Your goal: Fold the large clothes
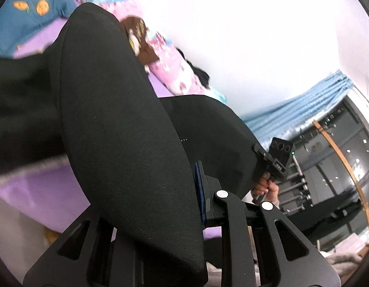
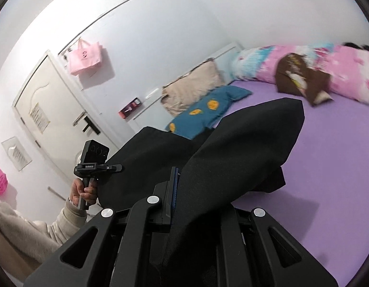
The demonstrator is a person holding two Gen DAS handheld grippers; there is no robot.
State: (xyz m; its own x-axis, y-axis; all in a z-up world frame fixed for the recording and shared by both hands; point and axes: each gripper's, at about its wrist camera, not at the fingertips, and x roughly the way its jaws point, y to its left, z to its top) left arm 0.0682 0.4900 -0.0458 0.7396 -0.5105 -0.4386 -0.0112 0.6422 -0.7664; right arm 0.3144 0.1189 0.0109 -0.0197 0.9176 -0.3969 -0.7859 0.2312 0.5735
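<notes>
Starting at the left, the left tool (image 2: 117,167) is gripped by a hand (image 2: 85,192) in a cream fuzzy sleeve (image 2: 41,227), and its jaws are pinched down on one edge of the black garment (image 2: 232,148), nearly closed with just the cloth between them. In its own wrist view that garment fills most of the picture, draped over the left finger and hanging in a big fold, with a blue pad (image 1: 200,189) on the inner face of the right finger pressed against the fabric. Behind that hand in the right wrist view there's a white door (image 2: 48,110) with a pink tote bag (image 2: 85,57) hung up on the wall near it. Moving across, the garment is held up off the purple bed sheet (image 2: 328,167), stretched between the two tools, part of it sagging down toward the mattress. Past it on the bed lie a beige pillow (image 2: 191,83), then a blue pillow with orange patches (image 2: 203,112), then a brown cushion (image 2: 301,79) resting against a pink and light blue patterned quilt (image 2: 347,76) bunched along the far side. The right tool (image 1: 257,149) is clamped on the other edge of the garment, jaws about as tight as they go on the thin cloth, and the left wrist view shows the person's hand (image 1: 265,187) around its handle. Further right in that view are a light blue curtain (image 1: 304,110) and a dark window.
</notes>
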